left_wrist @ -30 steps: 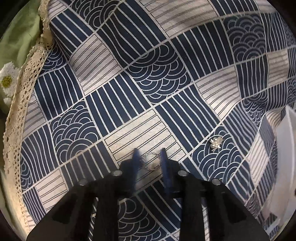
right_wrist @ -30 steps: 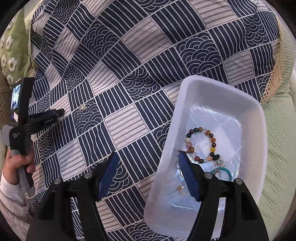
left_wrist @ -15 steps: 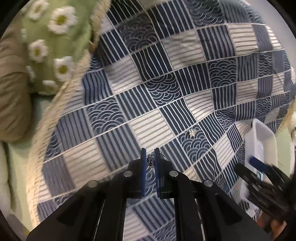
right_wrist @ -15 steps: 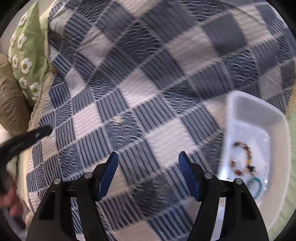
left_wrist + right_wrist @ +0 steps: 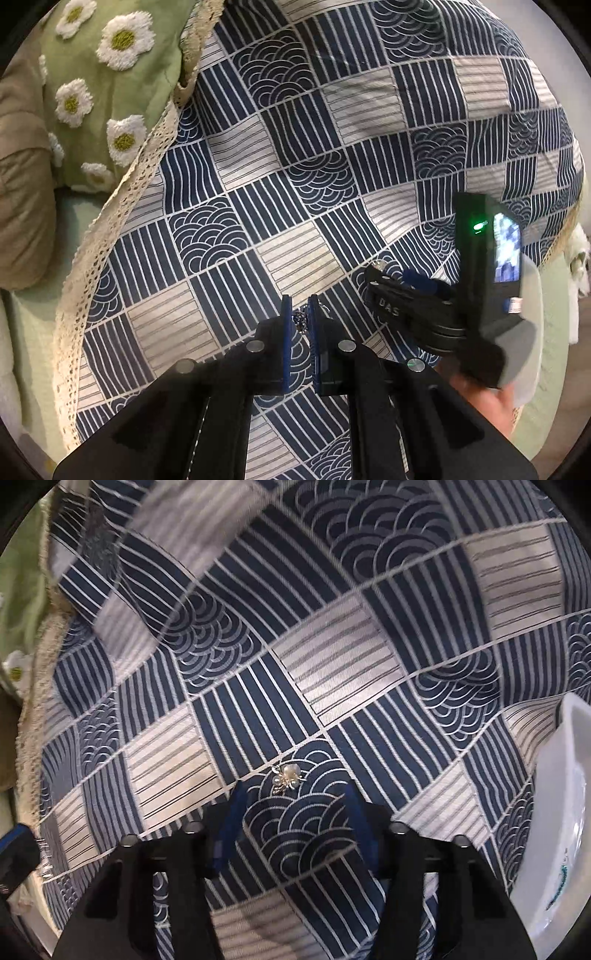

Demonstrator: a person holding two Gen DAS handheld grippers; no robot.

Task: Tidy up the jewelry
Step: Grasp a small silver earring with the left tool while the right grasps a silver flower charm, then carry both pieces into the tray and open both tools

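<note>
Low in the centre of the left wrist view, the left gripper (image 5: 300,321) has its blue pads nearly together on a small silver ring (image 5: 300,320). A second ago those pads stood wide apart around the ring as it lay on the blue-and-white patterned cloth (image 5: 295,155); now the ring is pinched between them, apparently lifted clear of the fabric.

The right gripper (image 5: 291,805) was over the white tray (image 5: 554,812) a second ago. It has since swung across, and the tray now sits at the right edge of its frame. Its jaws are wide open and hold nothing, flanking a small pearl-and-silver charm (image 5: 286,775) that lies on the cloth just beyond the fingertips, lower centre of the frame.

Judging from this, one piece is secured and ready for the tray, and the charm appears to be the last loose item, not yet gripped.
</note>
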